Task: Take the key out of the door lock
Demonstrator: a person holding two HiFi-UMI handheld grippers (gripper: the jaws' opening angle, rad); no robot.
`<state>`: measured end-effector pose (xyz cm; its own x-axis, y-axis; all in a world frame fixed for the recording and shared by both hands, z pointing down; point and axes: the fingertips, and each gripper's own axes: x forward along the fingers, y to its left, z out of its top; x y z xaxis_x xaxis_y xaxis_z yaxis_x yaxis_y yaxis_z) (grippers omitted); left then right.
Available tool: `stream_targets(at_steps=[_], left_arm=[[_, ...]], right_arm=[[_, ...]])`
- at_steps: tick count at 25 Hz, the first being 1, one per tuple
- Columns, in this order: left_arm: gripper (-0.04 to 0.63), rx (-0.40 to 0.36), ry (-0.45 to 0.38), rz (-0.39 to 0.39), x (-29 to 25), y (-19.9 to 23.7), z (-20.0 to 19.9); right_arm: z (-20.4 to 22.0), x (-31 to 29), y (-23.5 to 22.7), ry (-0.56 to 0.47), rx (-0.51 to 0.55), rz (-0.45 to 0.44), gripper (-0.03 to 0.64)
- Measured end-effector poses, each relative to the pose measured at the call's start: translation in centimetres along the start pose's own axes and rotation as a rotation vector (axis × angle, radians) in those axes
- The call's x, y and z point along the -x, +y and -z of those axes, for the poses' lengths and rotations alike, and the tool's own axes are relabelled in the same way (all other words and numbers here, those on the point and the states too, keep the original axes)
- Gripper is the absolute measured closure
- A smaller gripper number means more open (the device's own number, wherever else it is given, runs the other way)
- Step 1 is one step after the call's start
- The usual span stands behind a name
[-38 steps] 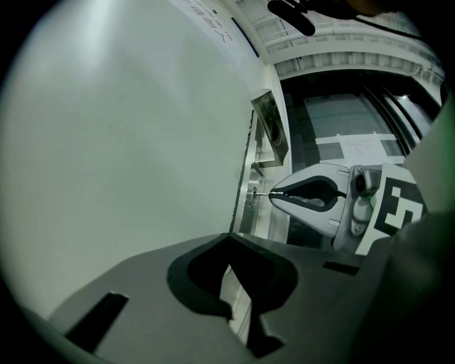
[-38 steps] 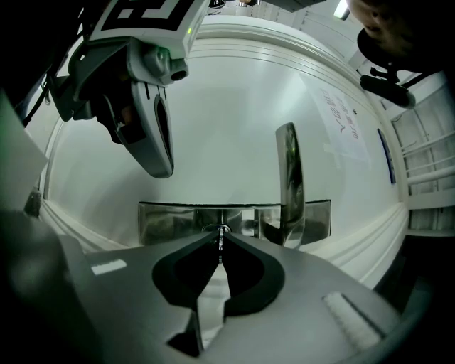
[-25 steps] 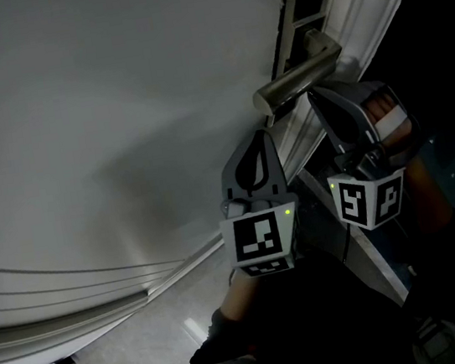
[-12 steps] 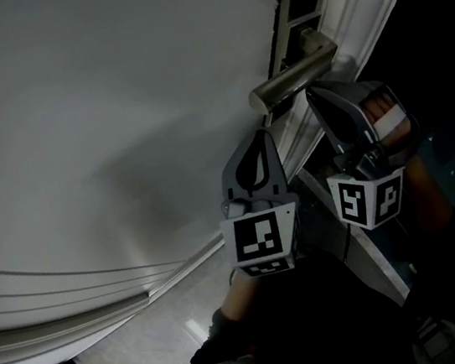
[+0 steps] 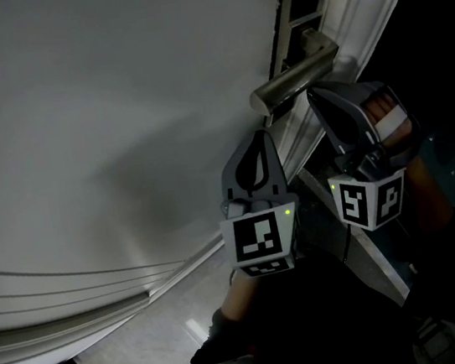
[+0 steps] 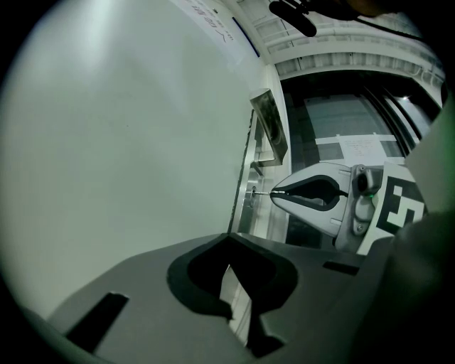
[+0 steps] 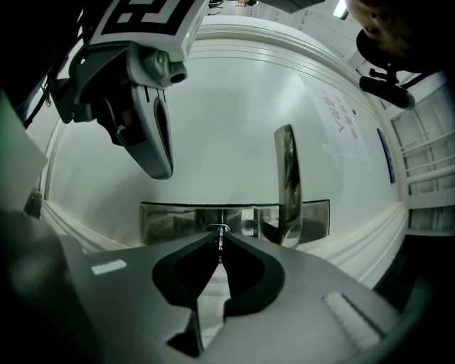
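Though the head view hides the key behind the right gripper [image 5: 314, 96], its own view shows the key [image 7: 220, 242] edge-on, pinched between the jaw tips, in the lock plate [image 7: 170, 220] beside the door handle [image 7: 286, 170]. Left gripper [image 6: 227, 239]: jaws pressed together, empty, near the handle.

Dim light lies on the broad white door panel [image 5: 115, 109], shadowed near its middle; the head view's lower right is almost black. Both gripper views warp toward dark round edges, and the brushed metal lock plate [image 7: 170, 220] glints faintly.
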<state>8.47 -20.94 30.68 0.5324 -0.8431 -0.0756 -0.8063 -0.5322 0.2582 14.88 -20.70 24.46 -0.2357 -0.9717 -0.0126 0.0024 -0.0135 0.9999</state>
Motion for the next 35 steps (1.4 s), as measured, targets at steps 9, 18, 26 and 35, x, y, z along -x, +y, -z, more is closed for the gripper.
stream_targets(at_steps=[9,18,26,35], left_arm=[[0.595,0.005,0.0,0.003,-0.11,-0.03,-0.01],[0.595,0.001,-0.003,0.003,-0.16,-0.12,0.03],[0.595,0.002,-0.002,0.008,-0.01,-0.31,-0.05],[0.595,-0.003,-0.001,0.009,0.21,-0.33,-0.18]], right_arm=[[-0.08,0.02,-0.05,-0.002,-0.001,0.0,0.604],[0.0,0.27,-0.05,-0.003,-0.002,0.0,0.604],[0.02,0.33,0.04,0.0,-0.002,0.0,0.604],[-0.06,0.39,-0.03,0.004,0.001,-0.003,0.604]])
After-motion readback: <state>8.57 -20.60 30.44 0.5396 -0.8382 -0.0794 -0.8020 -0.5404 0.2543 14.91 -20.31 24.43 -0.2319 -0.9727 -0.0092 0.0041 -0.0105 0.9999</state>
